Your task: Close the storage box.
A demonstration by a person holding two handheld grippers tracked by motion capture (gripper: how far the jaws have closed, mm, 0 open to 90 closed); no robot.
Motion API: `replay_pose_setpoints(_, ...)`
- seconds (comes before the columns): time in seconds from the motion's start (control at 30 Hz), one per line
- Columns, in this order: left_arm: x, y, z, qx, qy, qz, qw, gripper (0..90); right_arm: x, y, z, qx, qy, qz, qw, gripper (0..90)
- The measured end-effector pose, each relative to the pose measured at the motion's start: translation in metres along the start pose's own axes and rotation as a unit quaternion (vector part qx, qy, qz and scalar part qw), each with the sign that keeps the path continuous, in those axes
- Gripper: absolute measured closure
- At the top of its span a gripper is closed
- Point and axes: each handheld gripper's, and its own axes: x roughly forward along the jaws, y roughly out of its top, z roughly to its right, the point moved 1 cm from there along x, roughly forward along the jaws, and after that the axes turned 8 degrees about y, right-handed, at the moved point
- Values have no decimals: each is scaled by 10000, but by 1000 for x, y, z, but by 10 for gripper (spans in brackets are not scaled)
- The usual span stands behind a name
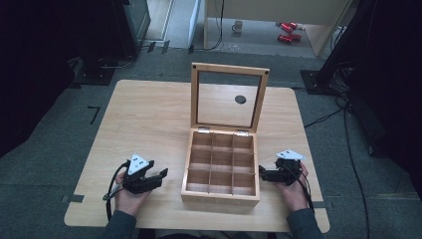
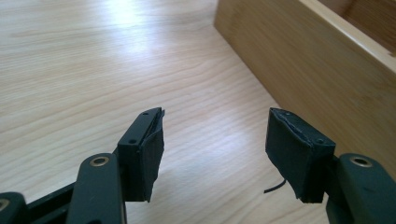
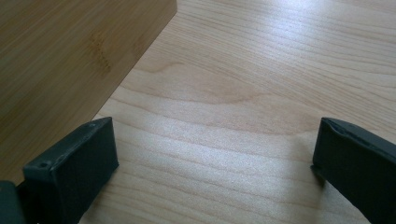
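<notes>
Two hand-held grippers flank one wooden box [image 1: 220, 191] at the lower centre of the high view. Box: nine compartments in three rows, glass-paned lid [image 1: 229, 97] standing upright at its far edge, resting on a pale wooden counter [image 1: 149, 114]. Left hand-held gripper [image 1: 161, 175]: lower left, just beside the box's left wall, jaws spread apart with nothing between them. Right hand-held gripper [image 1: 262, 172]: lower right, close against the box's right wall, jaws likewise wide and empty. Dark round hole [image 1: 240, 99]: counter surface, seen through the lid.
</notes>
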Motion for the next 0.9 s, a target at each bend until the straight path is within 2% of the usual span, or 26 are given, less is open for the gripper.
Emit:
replay_pose_setpoints(0.17, -3, 1, -6, -78, -44, 24, 10000, 347, 0, 0, -2, 87, -84, 26, 9999, 5)
replay_pose_setpoints(0.43, -2, 2, -9, -183, -164, 4, 9997, 328, 0, 0, -3, 59, -49, -14, 10000, 0)
replay_pose_setpoints(0.5, -2, 4, -10, -134, -168, 3, 9998, 325, 0, 1, -3, 69, -56, -67, 9999, 8)
replay_pose_setpoints(0.63, -4, 12, -11, -34, -151, 48, 9999, 322, -3, 4, -5, 8, 14, -124, 9999, 131)
replay_pose_setpoints(0.7, -5, 14, -13, -75, -147, 72, 9998, 324, -5, 5, -6, -8, 29, -169, 9999, 191)
replay_pose_setpoints(0.9, -8, 21, -17, -59, -114, 143, 9998, 329, -16, 12, -10, -97, 6, -78, 9999, 277)
